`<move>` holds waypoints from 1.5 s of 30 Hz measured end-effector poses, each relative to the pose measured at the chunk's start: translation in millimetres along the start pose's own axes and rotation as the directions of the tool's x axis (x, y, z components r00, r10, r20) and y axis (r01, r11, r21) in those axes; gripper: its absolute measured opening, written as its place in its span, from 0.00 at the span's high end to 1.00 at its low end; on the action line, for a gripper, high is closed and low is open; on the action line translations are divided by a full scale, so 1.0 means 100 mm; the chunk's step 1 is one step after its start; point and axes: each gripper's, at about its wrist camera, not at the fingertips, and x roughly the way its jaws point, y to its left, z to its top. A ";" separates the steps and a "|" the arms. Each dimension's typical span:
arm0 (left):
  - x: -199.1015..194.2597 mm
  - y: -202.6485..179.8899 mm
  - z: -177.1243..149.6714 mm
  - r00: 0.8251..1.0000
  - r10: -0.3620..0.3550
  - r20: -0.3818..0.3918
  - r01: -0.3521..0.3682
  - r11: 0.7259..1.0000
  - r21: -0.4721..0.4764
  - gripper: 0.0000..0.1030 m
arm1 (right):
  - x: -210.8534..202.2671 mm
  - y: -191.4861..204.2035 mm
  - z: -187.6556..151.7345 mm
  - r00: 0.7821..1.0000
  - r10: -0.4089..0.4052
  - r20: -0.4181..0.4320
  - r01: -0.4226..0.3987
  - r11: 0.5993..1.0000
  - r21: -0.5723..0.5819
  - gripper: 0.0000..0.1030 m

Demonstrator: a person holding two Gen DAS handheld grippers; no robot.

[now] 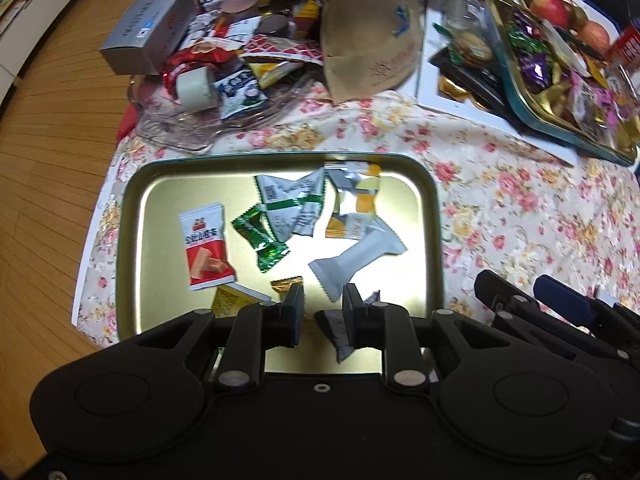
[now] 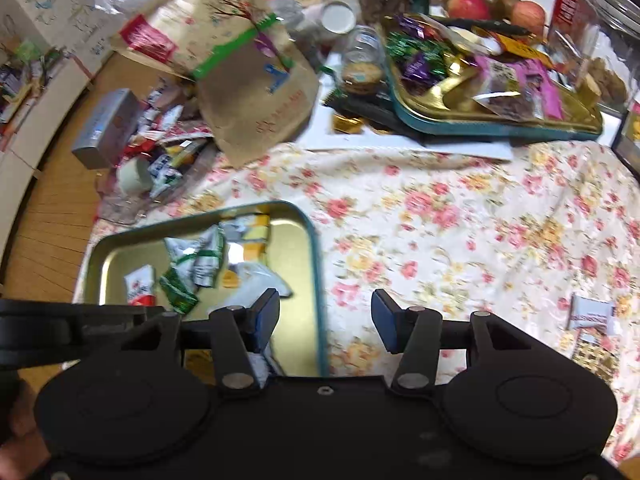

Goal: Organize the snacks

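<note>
Flowered cloth (image 2: pixel 440 216) bearing gold tray (image 1: pixel 132 240). Left gripper (image 1: pixel 322 312) hanging partly apart, empty; right gripper (image 2: pixel 326 320) standing apart, empty. White wrapper (image 1: pixel 356 258) looking light, crinkly, slippery; pinching twisted end.

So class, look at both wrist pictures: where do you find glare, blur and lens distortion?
Left wrist view: strong glare on the gold tray floor washes out the middle, and the floorboards bow from the fisheye. Right wrist view: softer overall, with the floral cloth and paper bag blurred; edges curve too.
</note>
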 end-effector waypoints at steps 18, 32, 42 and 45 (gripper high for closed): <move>-0.07 -0.76 -0.16 0.998 -0.052 -0.023 0.055 0.987 0.151 0.70 | -0.11 -0.99 -0.11 0.991 -0.109 -0.074 0.120 0.978 0.171 0.46; -0.15 -1.27 -0.30 0.994 -0.098 -0.050 0.107 0.964 0.244 0.70 | -0.17 -1.77 -0.20 0.986 -0.132 -0.098 0.156 0.941 0.300 0.46; -0.16 -1.43 -0.35 0.992 -0.109 -0.059 0.121 0.953 0.277 0.70 | -0.03 -2.36 -0.27 0.978 -0.203 -0.051 0.204 0.868 0.453 0.45; -0.16 -1.43 -0.35 0.992 -0.109 -0.061 0.122 0.954 0.273 0.70 | 0.05 -2.44 -0.28 0.973 -0.225 -0.042 0.219 0.862 0.458 0.45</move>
